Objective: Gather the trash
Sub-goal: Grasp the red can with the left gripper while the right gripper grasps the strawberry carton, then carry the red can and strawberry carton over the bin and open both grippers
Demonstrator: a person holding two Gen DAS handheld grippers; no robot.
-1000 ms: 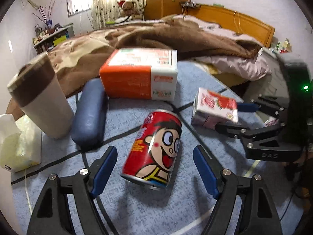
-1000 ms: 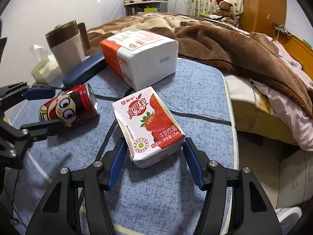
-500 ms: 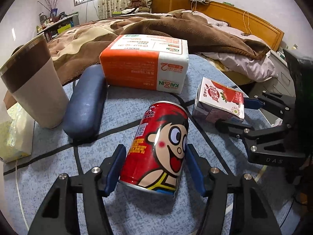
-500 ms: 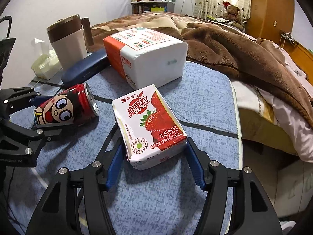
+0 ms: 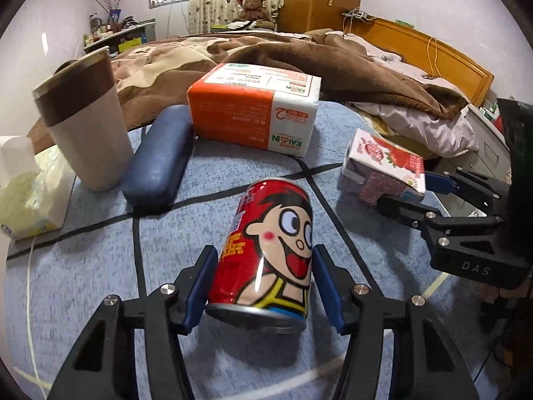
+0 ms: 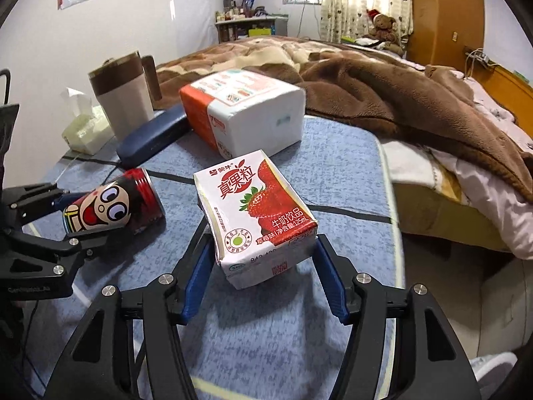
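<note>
A red drink can (image 5: pixel 273 233) with a cartoon face lies on the blue tablecloth (image 5: pixel 100 266), tipped up at its near end. My left gripper (image 5: pixel 263 260) has a blue pad on each side of the can, and its jaws are closing on it. To the right is a strawberry milk carton (image 6: pixel 256 206), tilted, with my right gripper (image 6: pixel 261 253) shut on its near end. The right wrist view shows the can (image 6: pixel 113 206) in the left gripper (image 6: pixel 86 216) at the left. The left wrist view shows the carton (image 5: pixel 383 160) in the right gripper (image 5: pixel 404 191).
Behind the can lie an orange and white tissue pack (image 5: pixel 253 110) and a dark blue case (image 5: pixel 156 163). A brown and cream mug (image 5: pixel 86 123) and a tissue box (image 5: pixel 26 200) stand at the left. A bed with a brown blanket (image 5: pixel 266 50) borders the table's far side.
The left gripper's jaws closed in from wide apart until the pads met the can, whose near end has come up. The right gripper has kept its hold on the carton.
</note>
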